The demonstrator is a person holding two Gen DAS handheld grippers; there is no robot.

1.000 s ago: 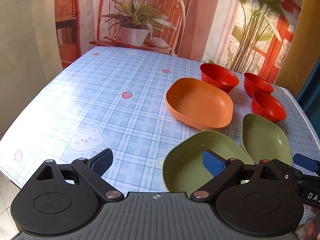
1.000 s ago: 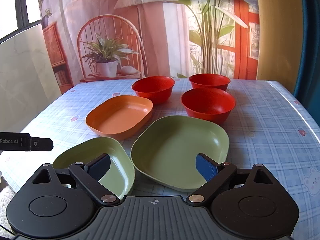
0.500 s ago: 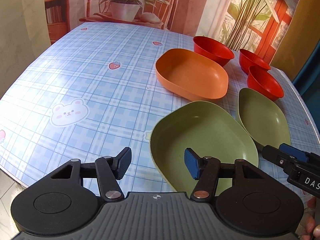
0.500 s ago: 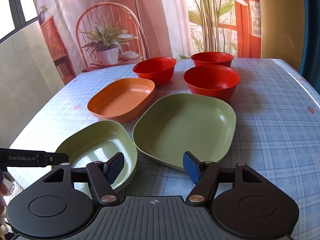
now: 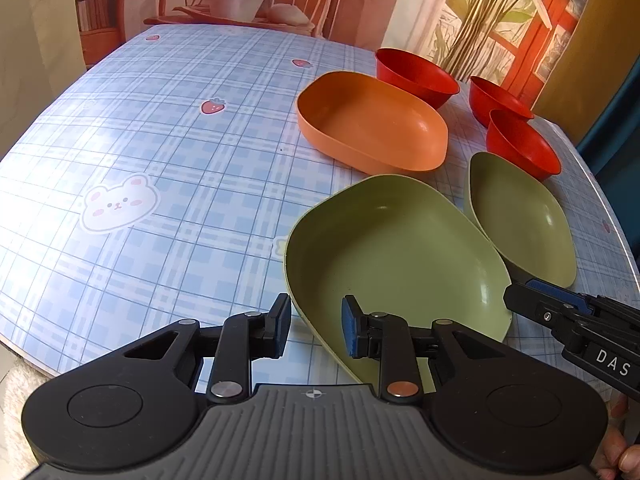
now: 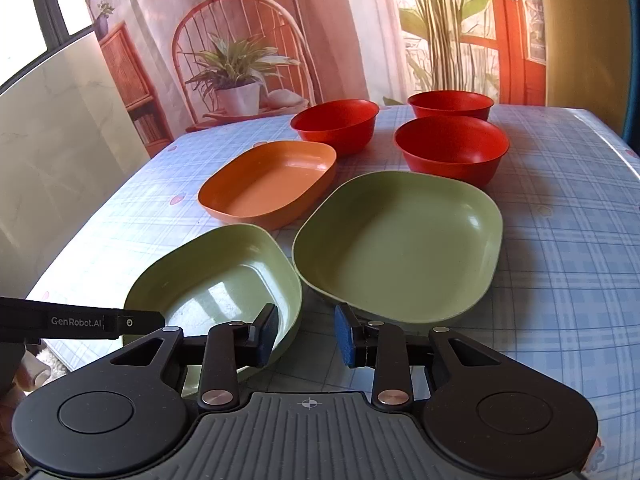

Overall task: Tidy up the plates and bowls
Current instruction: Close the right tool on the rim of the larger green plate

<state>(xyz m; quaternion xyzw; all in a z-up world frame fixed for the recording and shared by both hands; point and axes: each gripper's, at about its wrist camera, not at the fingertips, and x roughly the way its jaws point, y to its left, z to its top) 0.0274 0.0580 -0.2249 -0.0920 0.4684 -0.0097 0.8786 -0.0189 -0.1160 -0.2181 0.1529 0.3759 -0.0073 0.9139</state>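
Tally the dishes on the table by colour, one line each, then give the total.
Red bowls: 3
Orange plate: 1
Green plates: 2
Total: 6 dishes on the checked tablecloth

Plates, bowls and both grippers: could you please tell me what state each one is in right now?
small green plate: upright, empty.
large green plate: upright, empty, unstacked.
orange plate: upright, empty, unstacked.
three red bowls: upright, empty, unstacked.
left gripper: jaws closing, the small green plate's near rim between them.
right gripper: jaws closing, that plate's other rim between them; no firm grip visible.
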